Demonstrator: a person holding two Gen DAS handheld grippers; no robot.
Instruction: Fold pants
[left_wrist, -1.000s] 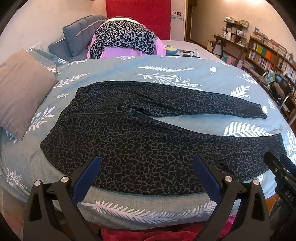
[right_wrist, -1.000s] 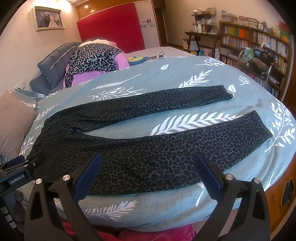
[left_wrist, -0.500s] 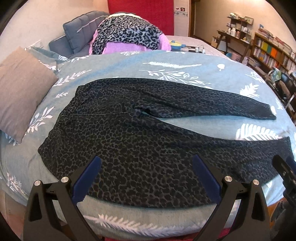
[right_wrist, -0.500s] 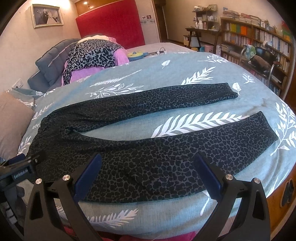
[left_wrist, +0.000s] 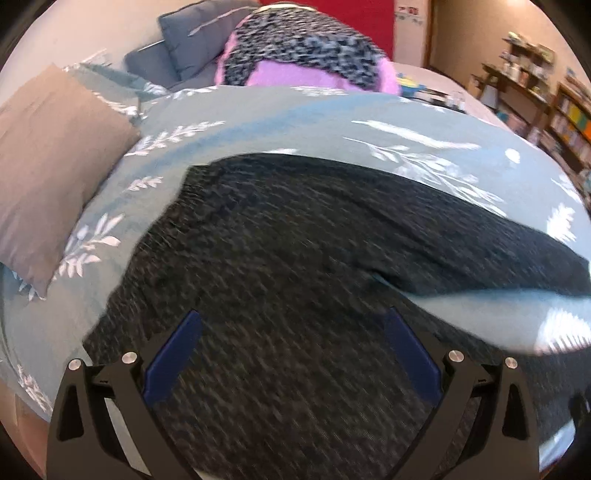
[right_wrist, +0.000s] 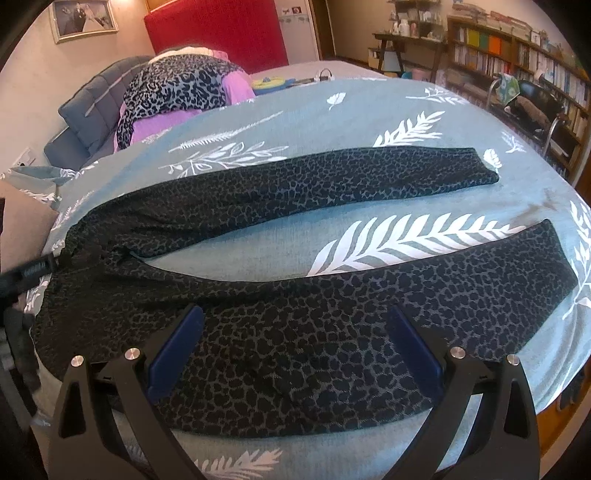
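We count one pair of pants (right_wrist: 295, 295) with two legs on one bedspread (right_wrist: 369, 122). We see two grippers (left_wrist: 291, 350) (right_wrist: 295, 347) and one brown pillow (left_wrist: 48, 166).

leaf-print bedspread (right_wrist: 369, 110) | tan pillow (left_wrist: 48, 162) | red headboard (right_wrist: 214, 33) | bookshelves (right_wrist: 517, 48)

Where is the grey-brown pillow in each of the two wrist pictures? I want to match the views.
Left wrist view: the grey-brown pillow fills the left edge, lying on the leaf-print bedspread, left of the pants.
Right wrist view: only a corner of it shows at the far left edge, beside the pants' waist end.
Shared landmark: the leopard-print pile on purple cloth at the head of the bed.
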